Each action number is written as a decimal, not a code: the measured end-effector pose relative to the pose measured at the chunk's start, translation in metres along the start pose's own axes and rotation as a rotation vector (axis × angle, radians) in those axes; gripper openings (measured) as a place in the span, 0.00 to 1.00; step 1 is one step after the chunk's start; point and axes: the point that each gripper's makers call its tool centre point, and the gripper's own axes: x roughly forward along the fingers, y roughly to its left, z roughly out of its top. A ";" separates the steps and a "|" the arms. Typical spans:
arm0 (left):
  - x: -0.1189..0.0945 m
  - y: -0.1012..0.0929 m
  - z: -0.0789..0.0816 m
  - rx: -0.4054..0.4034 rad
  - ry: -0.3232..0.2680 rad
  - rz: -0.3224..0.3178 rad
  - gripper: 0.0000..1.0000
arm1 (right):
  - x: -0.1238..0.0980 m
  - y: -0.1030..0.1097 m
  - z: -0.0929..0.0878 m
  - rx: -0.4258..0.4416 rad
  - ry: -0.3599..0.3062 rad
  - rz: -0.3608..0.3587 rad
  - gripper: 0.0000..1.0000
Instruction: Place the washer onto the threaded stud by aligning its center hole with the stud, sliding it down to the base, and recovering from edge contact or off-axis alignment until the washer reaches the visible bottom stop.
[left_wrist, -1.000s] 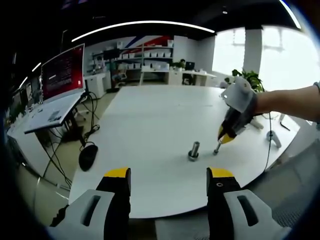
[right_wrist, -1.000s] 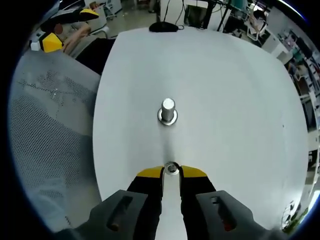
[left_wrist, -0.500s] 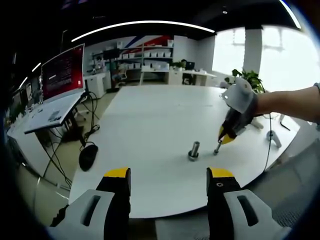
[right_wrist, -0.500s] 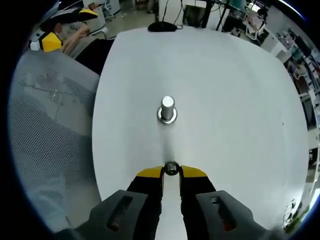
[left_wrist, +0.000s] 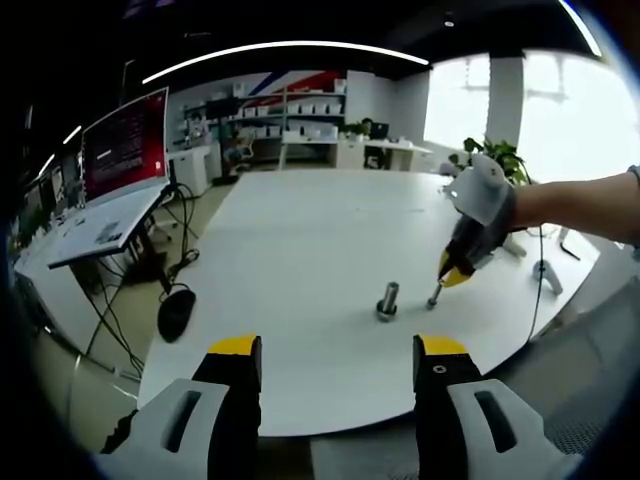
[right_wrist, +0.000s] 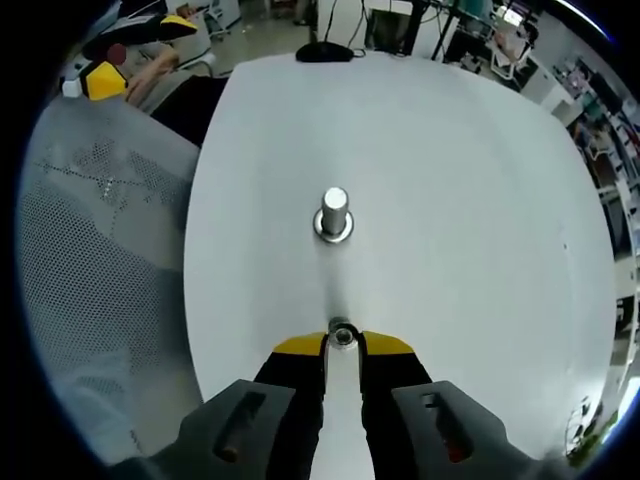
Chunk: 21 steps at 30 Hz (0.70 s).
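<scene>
A short metal threaded stud (right_wrist: 333, 214) stands upright on its round base on the white table (right_wrist: 460, 180). My right gripper (right_wrist: 343, 340) is shut on a small metal washer (right_wrist: 342, 331), held just above the table a short way in front of the stud. In the left gripper view the same stud (left_wrist: 387, 301) stands mid-table, with the right gripper (left_wrist: 440, 288) tilted down just to its right, its tip pinching the washer (left_wrist: 434, 299). My left gripper (left_wrist: 338, 352) is open near the table's near edge, nothing between its yellow-tipped fingers.
A grey mesh chair back (right_wrist: 95, 290) lies left of the table. A black mouse (left_wrist: 176, 312) and a laptop on a stand (left_wrist: 125, 160) sit off the table's left side. A potted plant (left_wrist: 497, 155) stands behind the right arm.
The right gripper view has shifted very slightly, so the stud sits a touch higher in it. The left gripper has not moved.
</scene>
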 end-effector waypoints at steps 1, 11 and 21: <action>0.000 0.000 0.000 0.001 0.001 0.000 0.60 | 0.001 0.000 -0.001 0.000 0.003 -0.001 0.14; 0.000 -0.001 -0.001 0.003 0.004 -0.003 0.60 | 0.001 0.002 0.004 -0.006 -0.001 -0.002 0.14; 0.001 -0.001 0.000 0.002 0.004 -0.004 0.60 | -0.002 0.001 0.009 -0.018 -0.001 -0.002 0.14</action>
